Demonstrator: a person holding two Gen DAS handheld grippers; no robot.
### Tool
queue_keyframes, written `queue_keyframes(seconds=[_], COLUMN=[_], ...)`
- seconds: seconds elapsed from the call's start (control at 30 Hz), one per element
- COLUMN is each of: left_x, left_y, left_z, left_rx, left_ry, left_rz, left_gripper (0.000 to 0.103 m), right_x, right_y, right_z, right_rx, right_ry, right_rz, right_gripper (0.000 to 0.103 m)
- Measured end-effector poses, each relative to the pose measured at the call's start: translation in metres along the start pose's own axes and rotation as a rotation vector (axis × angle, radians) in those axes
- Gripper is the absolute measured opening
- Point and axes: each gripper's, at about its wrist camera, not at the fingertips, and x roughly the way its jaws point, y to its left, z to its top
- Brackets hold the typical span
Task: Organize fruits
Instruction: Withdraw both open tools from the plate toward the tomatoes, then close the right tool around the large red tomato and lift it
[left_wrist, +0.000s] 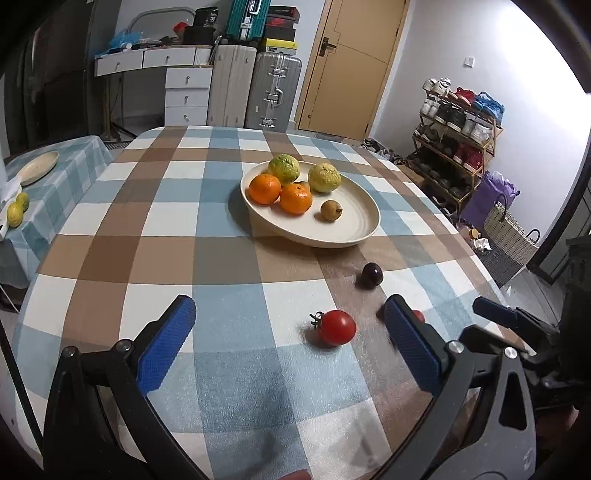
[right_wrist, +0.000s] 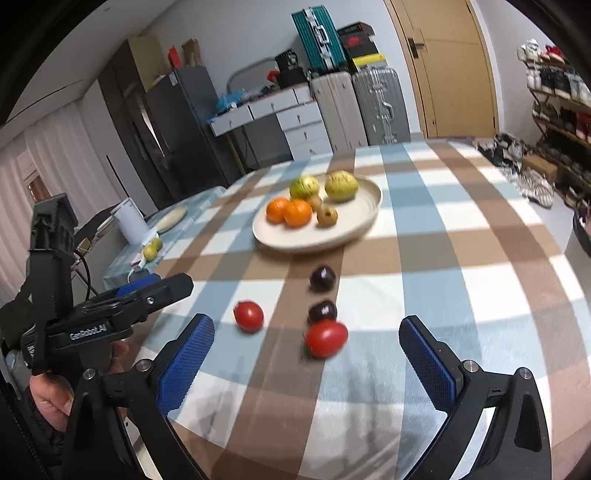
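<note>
my right fingers (right_wrist: 306, 358) are spread wide with the oval tomato (right_wrist: 326, 338) dead ahead at 12 o'clock, long axis running 9-to-3, left fingers (left_wrist: 291, 343) also wide

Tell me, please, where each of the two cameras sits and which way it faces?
Left wrist: sits on the left gripper, looking forward across the checked tablecloth toward the round cream plate of fruit; its blue-padded fingers show, open, with the right gripper's tip at right.
Right wrist: sits on the right gripper, facing the same plate from further right; its open fingers, the left gripper and a hand show.
Shared: plate, stemmed red tomato, dark plum, wooden door.
</note>
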Motion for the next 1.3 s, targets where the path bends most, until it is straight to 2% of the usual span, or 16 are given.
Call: queue_keyframes(seconds=[0.27, 0.67, 0.77, 0.83, 1.0, 1.17, 1.23, 1.3], left_x=[0.020, 0.047, 0.049, 0.050, 0.050, 0.050, 0.049, 0.049], left_y=[0.011, 0.027, 0.028, 0.028, 0.027, 0.028, 0.027, 0.027], left_z=[0.000, -0.002, -0.002, -0.002, -0.003, -0.003, -0.003, -0.003], left_rx=[-0.037, -0.081, -0.086, -0.085, -0.079, -0.079, -0.075, -0.073], left_ry=[0.017, 0.049, 0.053, 0.052, 0.054, 0.054, 0.052, 0.053], left_rz=[-0.006, -0.005, -0.010, -0.013, -0.016, -0.014, -0.011, -0.008], left_gripper=[0.102, 0.102, 0.102, 0.102, 0.102, 0.102, 0.102, 0.102], right_x=[0.022, 0.047, 0.050, 0.051, 0.055, 0.056, 0.056, 0.055], right_y=[-0.006, -0.012, -0.012, -0.012, -0.008, -0.011, -0.012, -0.012], right_z=[-0.003, -0.006, -0.006, -0.006, -0.007, -0.007, -0.007, -0.008], right_rx=[-0.005, 0.004, 0.003, 0.001, -0.010, 0.006, 0.004, -0.004], right_ry=[0.046, 0.113, 0.123, 0.130, 0.145, 0.143, 0.143, 0.139], right_rz=[-0.005, 0.000, 0.002, 0.010, 0.011, -0.002, -0.012, -0.017], right_gripper=[0.101, 0.084, 0.078, 0.069, 0.065, 0.046, 0.035, 0.035])
